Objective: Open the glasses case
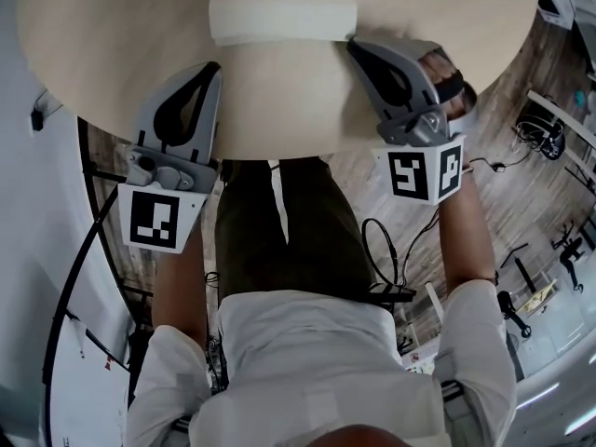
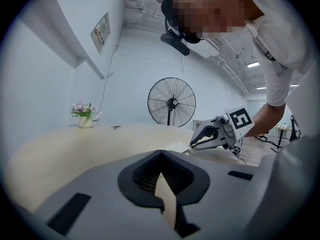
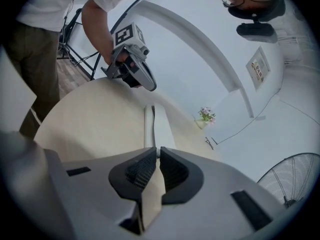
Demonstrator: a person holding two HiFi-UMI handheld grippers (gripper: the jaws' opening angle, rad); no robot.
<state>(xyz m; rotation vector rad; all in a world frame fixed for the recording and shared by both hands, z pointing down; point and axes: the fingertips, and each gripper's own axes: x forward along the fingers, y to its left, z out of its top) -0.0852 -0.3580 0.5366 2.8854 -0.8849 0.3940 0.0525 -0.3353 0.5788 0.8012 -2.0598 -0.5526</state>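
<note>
A white glasses case (image 1: 282,17) lies closed on the round beige table (image 1: 112,26), lengthwise across the far middle. My right gripper (image 1: 355,47) is shut, with its tips right at the case's right end. In the right gripper view the case (image 3: 156,126) stretches away just past the closed tips (image 3: 156,149), a dark seam showing at its near end. My left gripper (image 1: 212,67) is shut and empty, resting near the table's front edge, short of the case's left end. In the left gripper view the tips (image 2: 160,153) meet and the case's corner (image 2: 172,146) shows just beyond.
A small vase of flowers (image 2: 84,115) and a dark small item (image 2: 115,127) sit far across the table. A standing fan (image 2: 171,102) is behind it. The person's legs (image 1: 279,222) are at the table's front edge, with cables on the wooden floor (image 1: 507,170).
</note>
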